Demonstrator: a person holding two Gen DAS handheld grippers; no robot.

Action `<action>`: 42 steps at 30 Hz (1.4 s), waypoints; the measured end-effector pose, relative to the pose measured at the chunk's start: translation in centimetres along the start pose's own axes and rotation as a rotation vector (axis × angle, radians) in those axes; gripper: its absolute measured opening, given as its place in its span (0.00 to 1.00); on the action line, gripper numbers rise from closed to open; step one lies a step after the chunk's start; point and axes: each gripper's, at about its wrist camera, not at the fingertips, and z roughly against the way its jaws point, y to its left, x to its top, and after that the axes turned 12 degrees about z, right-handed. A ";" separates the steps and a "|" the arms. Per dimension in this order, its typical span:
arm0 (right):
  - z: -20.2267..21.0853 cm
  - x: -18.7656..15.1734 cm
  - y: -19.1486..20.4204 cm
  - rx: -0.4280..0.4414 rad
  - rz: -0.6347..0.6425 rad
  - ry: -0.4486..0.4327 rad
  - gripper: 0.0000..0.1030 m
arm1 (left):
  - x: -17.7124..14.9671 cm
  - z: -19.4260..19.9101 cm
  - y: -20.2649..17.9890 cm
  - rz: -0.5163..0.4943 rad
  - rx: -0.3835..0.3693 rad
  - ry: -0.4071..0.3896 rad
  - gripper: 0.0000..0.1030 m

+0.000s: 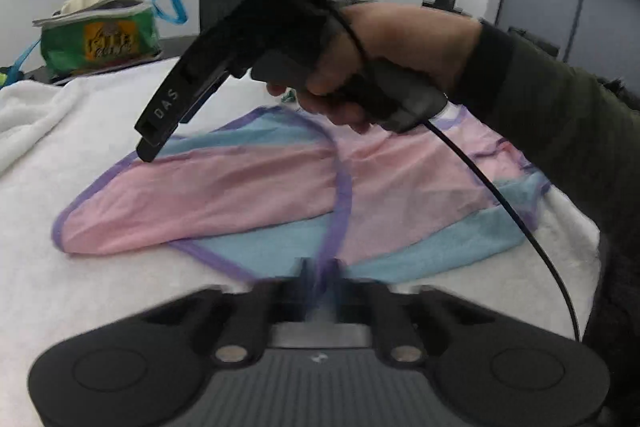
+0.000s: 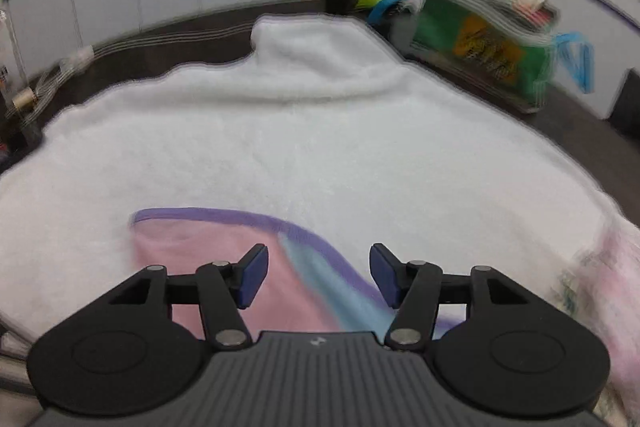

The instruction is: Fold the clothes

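Note:
A pink and light-blue garment (image 1: pixel 256 191) with purple trim lies partly folded on a white fleece blanket (image 1: pixel 80 147). My left gripper (image 1: pixel 320 275) is shut on the garment's purple-trimmed near edge. In the left wrist view my right gripper (image 1: pixel 156 135), held in a hand, hovers above the garment's far part, fingers pointing down. In the right wrist view my right gripper (image 2: pixel 318 275) is open and empty just above a pink and blue corner of the garment (image 2: pixel 192 251), with the blanket (image 2: pixel 300 147) beyond.
A green bag (image 1: pixel 100 39) stuffed with things stands behind the blanket; it also shows in the right wrist view (image 2: pixel 488 47). A black cable (image 1: pixel 520 227) trails from the right gripper across the garment. A sleeved arm (image 1: pixel 560 131) fills the right side. Dark floor surrounds the blanket.

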 end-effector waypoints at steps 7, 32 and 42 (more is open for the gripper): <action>-1.1 0.7 0.4 -0.034 -0.028 0.050 0.03 | -1.7 5.5 -1.4 0.169 -0.137 -0.019 0.00; 14.7 -13.1 14.2 -0.053 -0.214 -0.207 0.65 | 4.6 1.5 10.9 0.462 0.170 -0.085 0.48; 8.6 -11.0 18.8 -0.216 -0.158 -0.168 0.04 | 4.6 -0.1 11.9 0.401 0.224 -0.080 0.00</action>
